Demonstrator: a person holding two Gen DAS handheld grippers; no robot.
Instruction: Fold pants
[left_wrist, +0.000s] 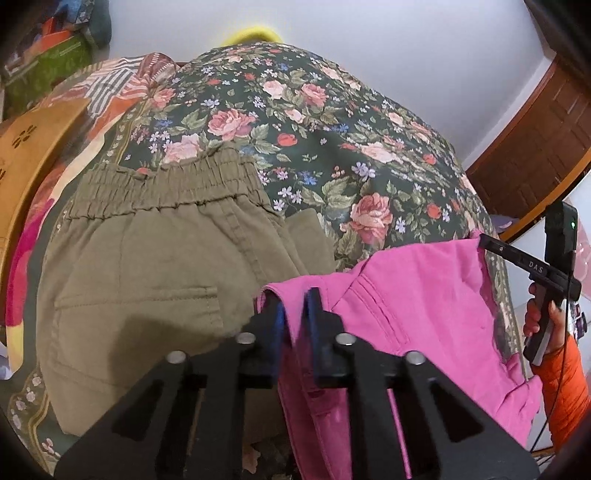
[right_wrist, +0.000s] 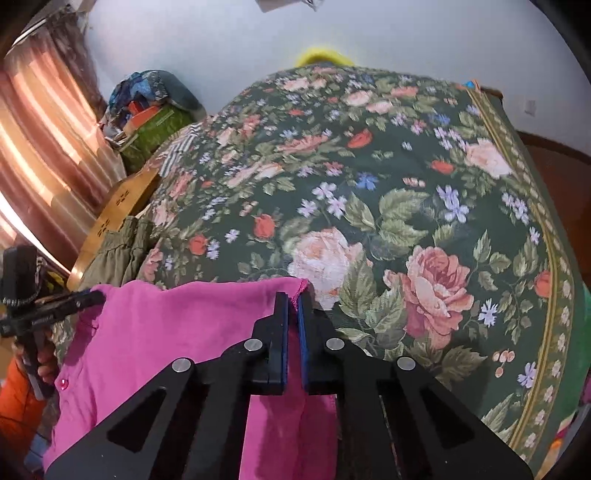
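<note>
Pink pants (left_wrist: 417, 295) hang stretched between my two grippers above a bed. In the left wrist view my left gripper (left_wrist: 295, 306) is shut on the pink cloth at its left upper edge. My right gripper (right_wrist: 293, 302) is shut on the frayed right corner of the pink pants (right_wrist: 177, 325). Each gripper shows in the other's view: the right one (left_wrist: 484, 242) pinches the far edge, and the left one (right_wrist: 98, 295) holds the left edge. A hand (left_wrist: 539, 317) in an orange sleeve grips the right handle.
Olive pants (left_wrist: 147, 266) with an elastic waistband lie flat on the dark floral bedcover (left_wrist: 314, 122), left of the pink pair. A wooden board (left_wrist: 29, 147) borders the bed on the left. A brown door (left_wrist: 546, 136) stands right; curtains (right_wrist: 44, 147) and piled bags (right_wrist: 155, 110) sit beyond.
</note>
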